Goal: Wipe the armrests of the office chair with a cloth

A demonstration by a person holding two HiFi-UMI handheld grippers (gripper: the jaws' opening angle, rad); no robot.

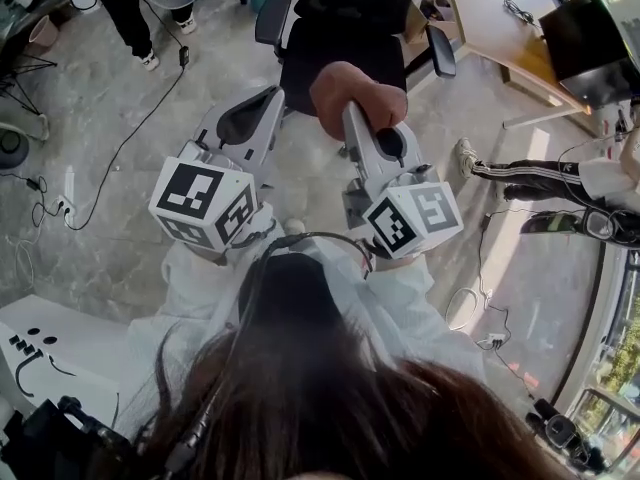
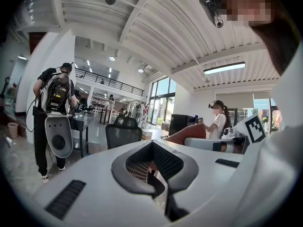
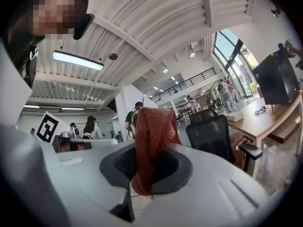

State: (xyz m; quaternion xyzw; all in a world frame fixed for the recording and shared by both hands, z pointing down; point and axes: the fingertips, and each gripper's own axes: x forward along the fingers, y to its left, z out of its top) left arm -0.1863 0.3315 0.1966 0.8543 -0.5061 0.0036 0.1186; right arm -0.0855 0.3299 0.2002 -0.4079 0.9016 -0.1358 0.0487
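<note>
Cloth (image 3: 154, 131) | pinched in right gripper (image 3: 149, 174), held high ready for wiping | left gripper (image 2: 154, 164) pressed together, empty | office chair (image 1: 335, 53) armrests (image 1: 441, 52) not yet reached

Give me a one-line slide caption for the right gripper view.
Right gripper shut on a rust-red cloth, with the black office chair and its armrest just beyond.

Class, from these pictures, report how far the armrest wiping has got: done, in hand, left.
Done: the right claw is shut on the reddish cloth. In hand: the cloth is held in the air short of the office chair. Left: neither of the armrests is touched yet; the left claw is shut, empty.
</note>
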